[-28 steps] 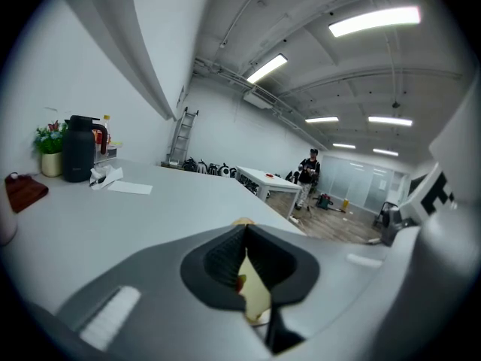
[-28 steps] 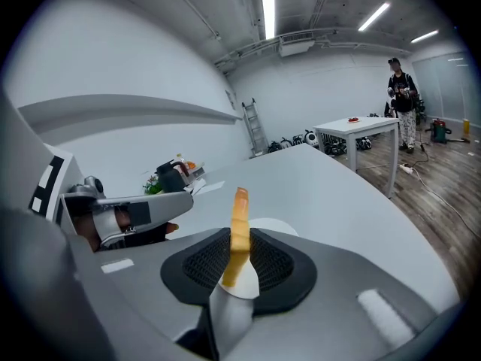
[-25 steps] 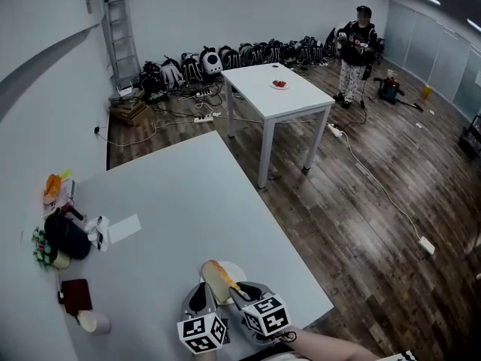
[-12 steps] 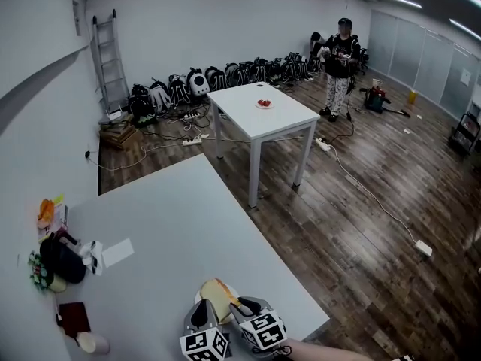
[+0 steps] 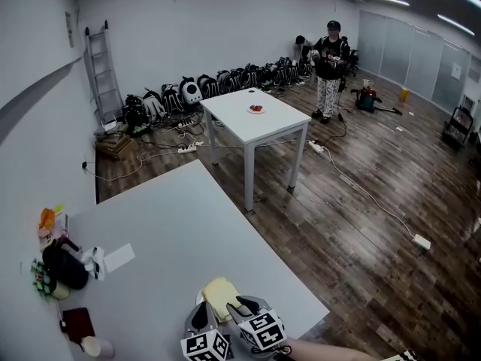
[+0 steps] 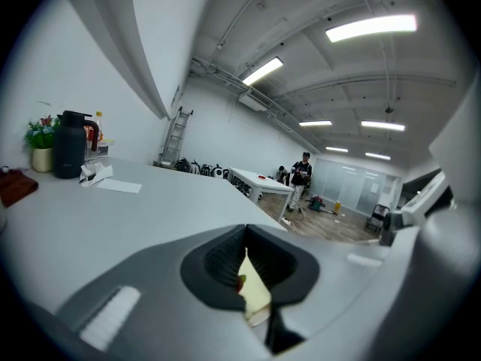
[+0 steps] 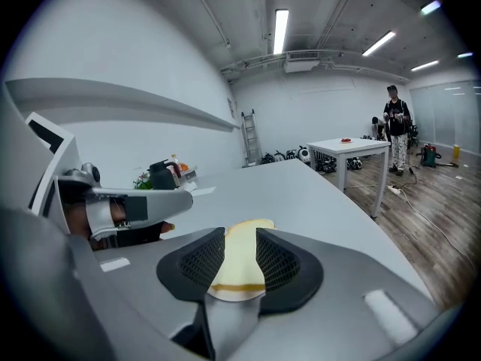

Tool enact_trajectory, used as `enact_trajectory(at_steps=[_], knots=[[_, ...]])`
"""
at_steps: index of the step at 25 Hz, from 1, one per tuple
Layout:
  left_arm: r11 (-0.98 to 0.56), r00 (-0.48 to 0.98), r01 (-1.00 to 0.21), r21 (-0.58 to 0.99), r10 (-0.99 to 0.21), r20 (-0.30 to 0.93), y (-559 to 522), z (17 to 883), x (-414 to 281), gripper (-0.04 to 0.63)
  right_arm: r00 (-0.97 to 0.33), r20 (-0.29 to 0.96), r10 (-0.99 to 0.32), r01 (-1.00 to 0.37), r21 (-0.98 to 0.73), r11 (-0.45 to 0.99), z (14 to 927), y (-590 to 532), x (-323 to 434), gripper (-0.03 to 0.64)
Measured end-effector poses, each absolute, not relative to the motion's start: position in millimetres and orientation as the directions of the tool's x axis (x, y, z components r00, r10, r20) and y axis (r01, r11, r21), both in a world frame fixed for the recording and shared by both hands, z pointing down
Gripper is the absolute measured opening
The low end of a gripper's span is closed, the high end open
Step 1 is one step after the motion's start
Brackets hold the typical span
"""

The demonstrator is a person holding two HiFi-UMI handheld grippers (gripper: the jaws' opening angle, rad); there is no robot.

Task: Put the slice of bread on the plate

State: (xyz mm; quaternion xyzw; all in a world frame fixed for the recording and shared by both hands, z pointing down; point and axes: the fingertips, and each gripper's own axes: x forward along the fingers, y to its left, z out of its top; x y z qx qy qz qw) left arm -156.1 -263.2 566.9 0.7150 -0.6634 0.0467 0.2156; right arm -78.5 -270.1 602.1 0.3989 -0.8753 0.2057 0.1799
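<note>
Grey table fills the head view and carries the plate, with the bread flat on it. Left gripper view: the left claw is pinched on a pale edge, apparently the plate's rim. Right gripper view: the right claw is spread, with the bread lying loose between.

Pale yellow bread slice, dark grey jaws, light grey table

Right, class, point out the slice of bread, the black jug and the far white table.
slice of bread (image 7: 239, 256), right gripper view, its pale flat face.
black jug (image 5: 64, 268), head view, its body.
far white table (image 5: 242, 123), head view, its bare top.
</note>
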Motion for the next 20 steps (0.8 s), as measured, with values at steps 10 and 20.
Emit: enact_trajectory(at_steps=[10, 20], knots=[[-0.063, 0.146, -0.969, 0.239, -0.925, 0.35, -228.4, 557.1, -153.4, 0.009, -0.619, 0.436, -0.654, -0.781, -0.253, 0.571, 572.9, -237.8, -81.0, 0.005], [-0.07, 0.151, -0.972, 0.225, -0.918, 0.367, -180.5, 544.5, -159.9, 0.009, -0.599, 0.416, -0.684, -0.798, -0.245, 0.55, 550.5, -191.5, -87.3, -0.002]])
